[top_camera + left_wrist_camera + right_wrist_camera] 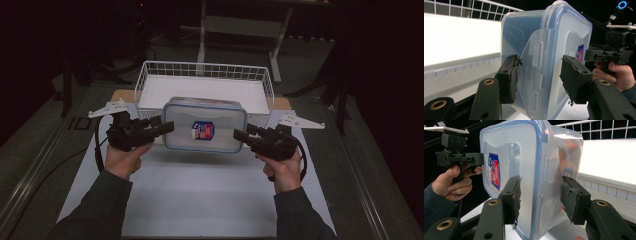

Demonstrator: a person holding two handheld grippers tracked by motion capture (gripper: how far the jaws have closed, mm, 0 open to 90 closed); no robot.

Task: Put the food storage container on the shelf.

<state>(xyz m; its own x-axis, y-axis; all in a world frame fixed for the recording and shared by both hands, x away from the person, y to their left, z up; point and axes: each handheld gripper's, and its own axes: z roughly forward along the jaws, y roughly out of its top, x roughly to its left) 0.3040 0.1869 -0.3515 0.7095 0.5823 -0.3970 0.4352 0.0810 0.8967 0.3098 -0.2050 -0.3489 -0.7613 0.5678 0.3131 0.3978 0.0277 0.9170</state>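
There are two hand-held grippers: the left hand-held gripper (167, 126) and the right hand-held gripper (240, 135), each with two black jaws and each topped by one grey three-cornered plate, so two plates. Two hands grip them, one per handle. Between the two hand-held grippers sits one clear plastic container (205, 125) with one blue-rimmed lid and one small red-and-blue label on that lid. Just beyond the hand-held grippers stands one white wire basket (205, 67). Beneath them lies one white sheet (200, 200) on the one desk (350, 200).
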